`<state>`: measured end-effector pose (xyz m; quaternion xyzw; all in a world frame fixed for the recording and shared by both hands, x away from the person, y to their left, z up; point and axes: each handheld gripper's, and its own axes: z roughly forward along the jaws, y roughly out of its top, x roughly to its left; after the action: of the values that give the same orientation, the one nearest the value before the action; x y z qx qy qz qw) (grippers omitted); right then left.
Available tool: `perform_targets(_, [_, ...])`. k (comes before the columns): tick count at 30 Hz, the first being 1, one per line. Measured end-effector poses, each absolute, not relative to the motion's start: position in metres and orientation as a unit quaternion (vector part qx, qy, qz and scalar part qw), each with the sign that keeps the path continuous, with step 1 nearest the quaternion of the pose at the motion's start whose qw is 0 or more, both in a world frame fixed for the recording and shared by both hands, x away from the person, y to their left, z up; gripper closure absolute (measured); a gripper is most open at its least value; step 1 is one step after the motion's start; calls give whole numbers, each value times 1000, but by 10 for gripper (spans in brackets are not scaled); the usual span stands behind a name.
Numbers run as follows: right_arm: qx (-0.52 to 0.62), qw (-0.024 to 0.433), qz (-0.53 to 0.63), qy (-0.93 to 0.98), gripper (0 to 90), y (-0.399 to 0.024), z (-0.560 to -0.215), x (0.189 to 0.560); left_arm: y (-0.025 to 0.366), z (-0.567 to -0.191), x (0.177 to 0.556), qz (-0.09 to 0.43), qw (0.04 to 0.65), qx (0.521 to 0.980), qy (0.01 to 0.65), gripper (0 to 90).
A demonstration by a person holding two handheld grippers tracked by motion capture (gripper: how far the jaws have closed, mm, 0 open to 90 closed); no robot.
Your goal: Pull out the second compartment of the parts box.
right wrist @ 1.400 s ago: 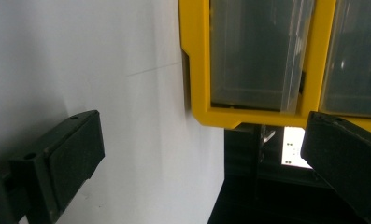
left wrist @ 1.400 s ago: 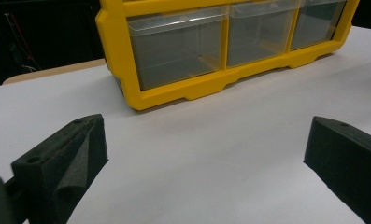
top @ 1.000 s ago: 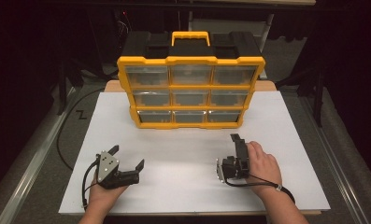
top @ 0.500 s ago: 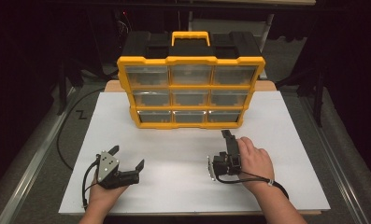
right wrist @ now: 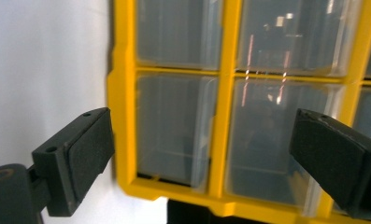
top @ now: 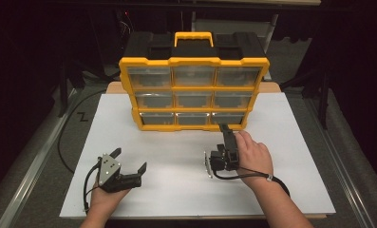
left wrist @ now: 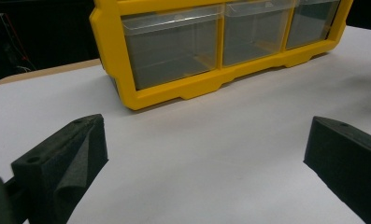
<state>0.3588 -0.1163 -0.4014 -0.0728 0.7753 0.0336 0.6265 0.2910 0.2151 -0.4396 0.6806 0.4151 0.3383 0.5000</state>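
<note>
Organizer drawers empty up close; both grippers' jaws spread, right gripper nearest, lately narrowing.

1. The organizer box has a glossy yellow plastic frame and a matt black plastic back.
2. Its drawers are clear, smooth plastic that catches reflections.
3. The table has a matt white, smooth top over a wood-looking edge.
4. The left hand-held gripper carries a dull grey metal plate; its pads look like rough black foam.
</note>
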Motion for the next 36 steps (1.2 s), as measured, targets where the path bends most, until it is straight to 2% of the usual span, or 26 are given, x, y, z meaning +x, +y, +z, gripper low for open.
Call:
perform_targets(6, [-76,642,42,762,165,-104,-391,362,214,-440,291,336,501,685,409,3])
perform_targets(36, [-71,690,66,717,388,-65,-348,378,214,-440,291,333,505,686,405,2])
